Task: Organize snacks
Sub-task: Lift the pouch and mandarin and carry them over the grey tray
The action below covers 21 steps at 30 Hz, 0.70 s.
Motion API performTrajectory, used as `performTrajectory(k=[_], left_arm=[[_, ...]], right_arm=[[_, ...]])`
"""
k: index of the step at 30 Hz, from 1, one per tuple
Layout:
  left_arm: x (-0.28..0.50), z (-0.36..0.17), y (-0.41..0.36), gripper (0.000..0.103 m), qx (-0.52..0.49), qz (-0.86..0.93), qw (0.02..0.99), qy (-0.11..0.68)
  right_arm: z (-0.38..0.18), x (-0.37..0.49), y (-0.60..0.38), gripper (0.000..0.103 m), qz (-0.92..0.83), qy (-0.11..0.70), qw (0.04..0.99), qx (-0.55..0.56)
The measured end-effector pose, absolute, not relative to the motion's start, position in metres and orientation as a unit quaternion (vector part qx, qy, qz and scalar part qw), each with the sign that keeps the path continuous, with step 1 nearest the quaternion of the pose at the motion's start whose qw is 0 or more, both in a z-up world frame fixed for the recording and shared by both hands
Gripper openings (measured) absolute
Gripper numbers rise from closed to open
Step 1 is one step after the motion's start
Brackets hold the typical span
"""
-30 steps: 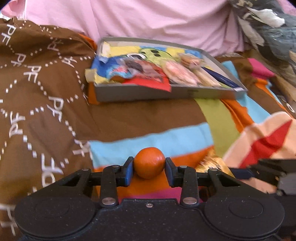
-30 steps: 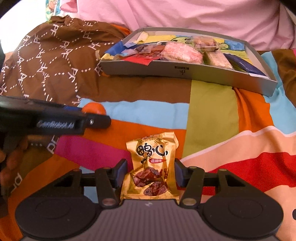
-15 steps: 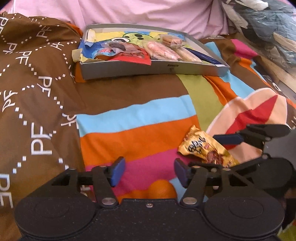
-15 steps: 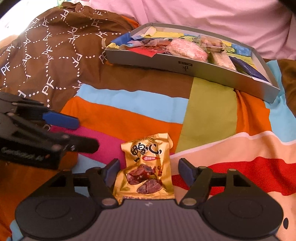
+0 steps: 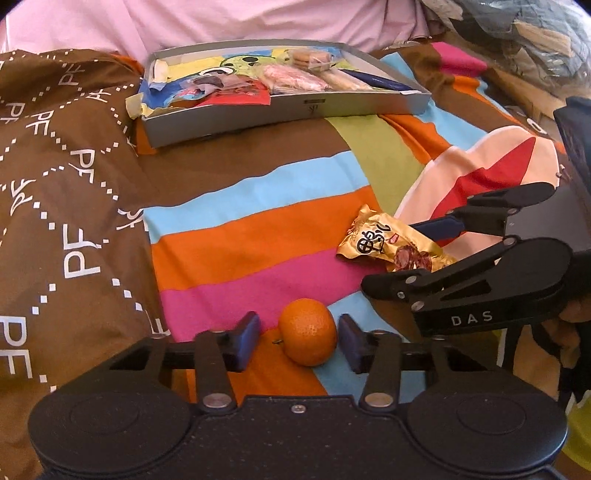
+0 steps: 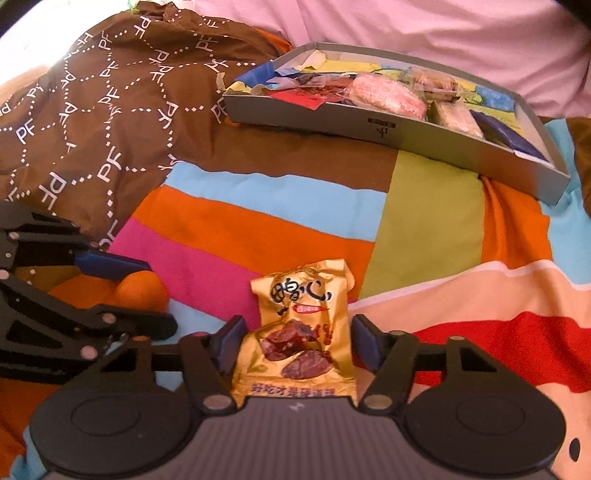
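Note:
A small orange (image 5: 308,330) lies on the striped bedspread between the blue pads of my left gripper (image 5: 299,339), which is open; a gap shows on the orange's left side. In the right wrist view, a gold snack packet (image 6: 299,325) lies flat between the fingers of my right gripper (image 6: 297,343), which is open with its pads at the packet's edges. The same packet (image 5: 388,240) and the right gripper (image 5: 391,258) appear at the right of the left wrist view. The orange (image 6: 140,291) and the left gripper (image 6: 159,295) show at the left of the right wrist view.
A shallow grey tray (image 5: 258,114) at the back of the bed holds several wrapped snacks; it also appears in the right wrist view (image 6: 406,129). A brown patterned cloth (image 5: 66,166) covers the left side. Pink bedding (image 5: 258,18) lies behind the tray.
A second ago the left gripper was shut on the orange. Both grippers then opened wide and pulled back. Now their fingers have narrowed around the orange and the packet lying on the bedspread.

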<state>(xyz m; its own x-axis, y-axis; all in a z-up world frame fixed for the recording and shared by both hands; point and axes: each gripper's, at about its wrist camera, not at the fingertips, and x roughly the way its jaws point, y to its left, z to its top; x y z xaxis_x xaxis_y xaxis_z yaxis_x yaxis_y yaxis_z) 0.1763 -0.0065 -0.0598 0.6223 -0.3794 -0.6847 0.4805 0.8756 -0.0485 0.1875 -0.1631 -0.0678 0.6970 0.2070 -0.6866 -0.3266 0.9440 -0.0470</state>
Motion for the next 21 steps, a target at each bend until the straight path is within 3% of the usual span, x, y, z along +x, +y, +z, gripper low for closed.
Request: performTrajectory(k=[2,21], left_arm=[[0.176,-0.059,-0.007,0.037,0.069,-0.238,0.898,0.364],[0.167,-0.051,-0.015,0.035,0.062,-0.212,0.904,0.367]], right_arm=[[-0.068,0.186,-0.162,0.062,0.145,0.362,0.917,-0.084],[-0.063,0.144,-0.147,0.054,0.101,0.314,0.904,-0.272]])
